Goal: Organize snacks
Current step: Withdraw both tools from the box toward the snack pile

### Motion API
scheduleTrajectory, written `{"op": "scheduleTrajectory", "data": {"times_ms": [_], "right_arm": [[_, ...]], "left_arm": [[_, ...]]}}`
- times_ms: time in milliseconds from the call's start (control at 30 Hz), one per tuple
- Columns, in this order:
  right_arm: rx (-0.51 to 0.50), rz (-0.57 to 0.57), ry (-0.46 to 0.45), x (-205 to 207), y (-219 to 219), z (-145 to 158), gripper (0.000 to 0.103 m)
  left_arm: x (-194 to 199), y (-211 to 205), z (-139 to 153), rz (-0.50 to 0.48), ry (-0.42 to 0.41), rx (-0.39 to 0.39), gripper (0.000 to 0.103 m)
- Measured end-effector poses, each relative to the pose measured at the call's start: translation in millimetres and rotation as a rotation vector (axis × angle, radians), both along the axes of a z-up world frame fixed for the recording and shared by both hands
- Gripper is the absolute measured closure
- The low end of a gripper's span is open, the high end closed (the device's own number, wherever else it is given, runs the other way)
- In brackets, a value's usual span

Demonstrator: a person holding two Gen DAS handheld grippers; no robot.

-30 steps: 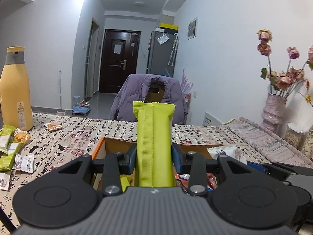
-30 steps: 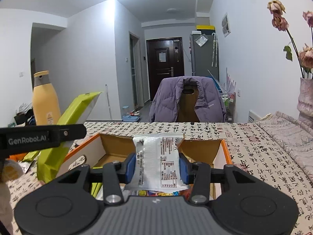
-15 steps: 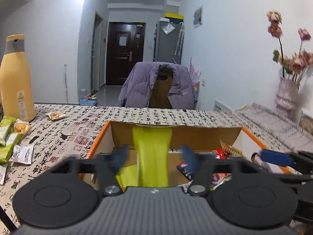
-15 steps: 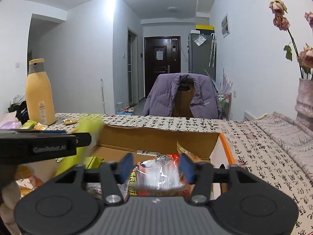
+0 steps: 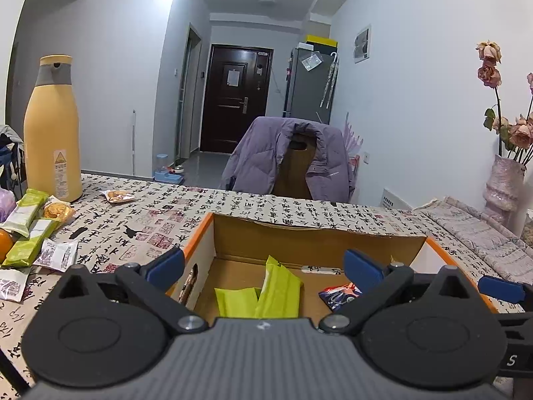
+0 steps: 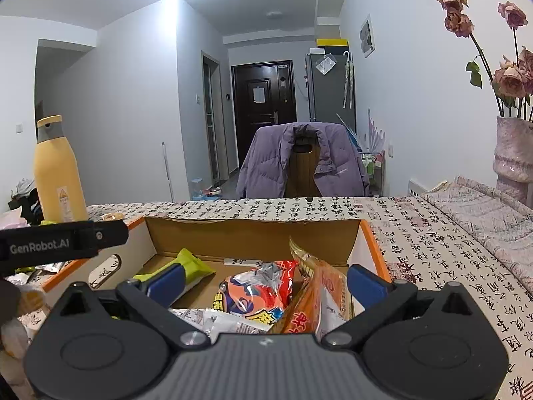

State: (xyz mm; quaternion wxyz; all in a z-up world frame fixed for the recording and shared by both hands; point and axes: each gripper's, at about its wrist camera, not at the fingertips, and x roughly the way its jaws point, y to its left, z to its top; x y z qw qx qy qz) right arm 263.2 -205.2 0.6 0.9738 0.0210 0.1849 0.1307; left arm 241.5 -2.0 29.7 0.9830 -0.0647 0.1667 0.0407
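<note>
An open cardboard box with orange edges [image 5: 316,233] [image 6: 253,233] sits on the table right in front of both grippers. My left gripper [image 5: 265,268] is open and empty above the box, with green bar packets [image 5: 278,291] lying inside below it. My right gripper [image 6: 265,280] is open and empty over the box's right half, above a red-orange packet [image 6: 256,295], an orange packet [image 6: 316,296] and a white packet [image 6: 226,321]. A green bar [image 6: 186,265] lies at the box's left side.
Loose snacks lie on the table at the left: green bars [image 5: 28,230], white packets [image 5: 56,255], a cookie packet [image 5: 116,196]. A tall yellow bottle [image 5: 53,130] stands behind them. A vase of dried flowers [image 6: 513,156] stands at the right. A chair with a purple jacket [image 5: 293,160] stands beyond the table.
Both grippers opened. The left let go of the green bar and the right let go of the white packet; both now lie in the box.
</note>
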Motion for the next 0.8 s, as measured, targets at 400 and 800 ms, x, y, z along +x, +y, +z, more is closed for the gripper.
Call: {"op": "scheduleTrajectory", "data": {"times_ms": [400,800], "right_arm": [[-0.039,0.002,-0.052,-24,-4,28,0.000],[-0.064,0.025,-0.031,-75,-20,28,0.000]], "left_arm": [[-28,-2,28,0.011,-0.040,-0.014,0.000],[-76,-3,18,-0.030,-0.024,0.000,0.000]]}}
